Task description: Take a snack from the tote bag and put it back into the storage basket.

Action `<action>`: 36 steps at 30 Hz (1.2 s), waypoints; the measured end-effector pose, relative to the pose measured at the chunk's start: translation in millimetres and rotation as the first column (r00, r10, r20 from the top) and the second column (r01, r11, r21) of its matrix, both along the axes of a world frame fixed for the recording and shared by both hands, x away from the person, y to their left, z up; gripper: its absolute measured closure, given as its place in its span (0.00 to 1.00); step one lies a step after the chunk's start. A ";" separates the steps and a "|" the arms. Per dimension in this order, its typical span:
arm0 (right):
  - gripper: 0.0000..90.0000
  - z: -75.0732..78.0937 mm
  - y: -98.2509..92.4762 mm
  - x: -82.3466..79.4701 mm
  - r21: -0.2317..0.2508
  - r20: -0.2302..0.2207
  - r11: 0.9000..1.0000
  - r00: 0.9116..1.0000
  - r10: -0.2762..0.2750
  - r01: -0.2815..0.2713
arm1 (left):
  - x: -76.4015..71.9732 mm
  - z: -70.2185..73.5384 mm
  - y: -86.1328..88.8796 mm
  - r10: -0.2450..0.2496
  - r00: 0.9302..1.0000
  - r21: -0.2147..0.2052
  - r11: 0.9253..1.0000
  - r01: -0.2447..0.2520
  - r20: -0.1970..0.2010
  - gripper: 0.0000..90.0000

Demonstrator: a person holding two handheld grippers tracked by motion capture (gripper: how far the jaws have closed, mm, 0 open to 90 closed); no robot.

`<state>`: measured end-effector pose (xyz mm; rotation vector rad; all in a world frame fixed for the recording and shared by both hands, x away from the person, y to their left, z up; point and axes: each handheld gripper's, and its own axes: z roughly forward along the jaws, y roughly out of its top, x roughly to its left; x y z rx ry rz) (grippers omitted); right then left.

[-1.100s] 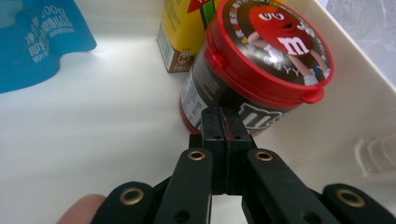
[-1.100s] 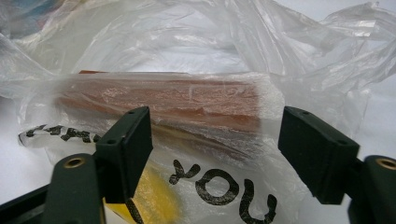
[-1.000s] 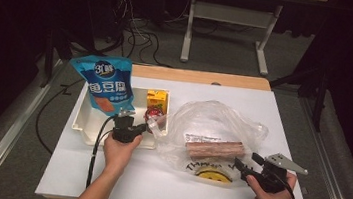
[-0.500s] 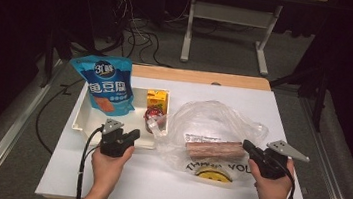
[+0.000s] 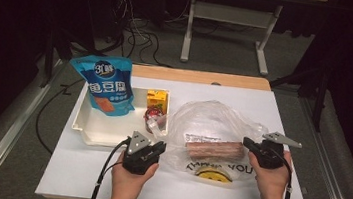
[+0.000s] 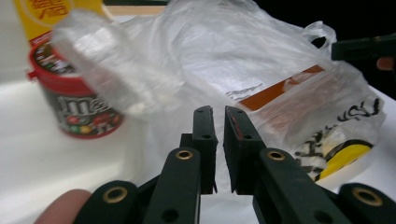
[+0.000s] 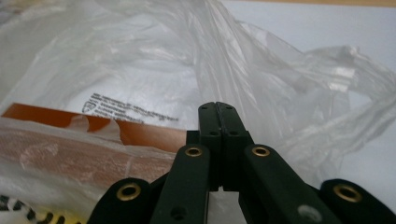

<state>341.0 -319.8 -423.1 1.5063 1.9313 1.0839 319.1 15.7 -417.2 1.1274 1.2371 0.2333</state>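
The right tongs are clenched, pinching the plastic bag at its right edge. The left tongs, their jaws just parting to a narrow gap with nothing between, sit at the bag's left. The bag lies mid-frame on the white bench, beside a tray.

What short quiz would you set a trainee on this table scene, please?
1. Which item lies inside the clear plastic bag? A: a green bottle. B: a brown oblong packet. C: a pair of scissors.
2. True or false: the jaws of the right gripper stand wide apart.
3. What is the blue pouch standing in?

Key: 1 B. 2 False, they are closed together. 3 The white tray.
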 end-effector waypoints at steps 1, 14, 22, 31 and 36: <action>1.00 -2.2 -1.7 -1.6 -0.002 -0.004 1.000 1.000 0.002 -0.002 | 0.0 1.0 -3.4 -0.005 1.000 0.000 1.000 0.005 0.005 0.93; 1.00 -23.5 -9.8 -24.6 -0.008 -0.084 1.000 0.996 0.000 -0.001 | 4.3 4.5 -43.9 -0.088 0.996 -0.009 0.996 0.088 0.005 0.89; 1.00 -27.8 -10.6 -30.5 -0.016 -0.116 1.000 0.993 0.020 -0.022 | 15.2 -15.6 -53.0 -0.082 0.996 0.053 0.995 0.084 -0.039 0.86; 1.00 -35.9 -7.6 -32.1 -0.010 -0.161 0.999 0.986 0.040 -0.043 | 11.2 -43.1 -55.0 -0.081 0.990 0.101 0.991 0.093 -0.112 0.90; 1.00 -38.4 -5.5 -30.4 -0.009 -0.175 0.999 0.983 0.050 -0.053 | 14.1 -54.2 -57.0 -0.085 0.985 0.124 0.987 0.104 -0.149 0.92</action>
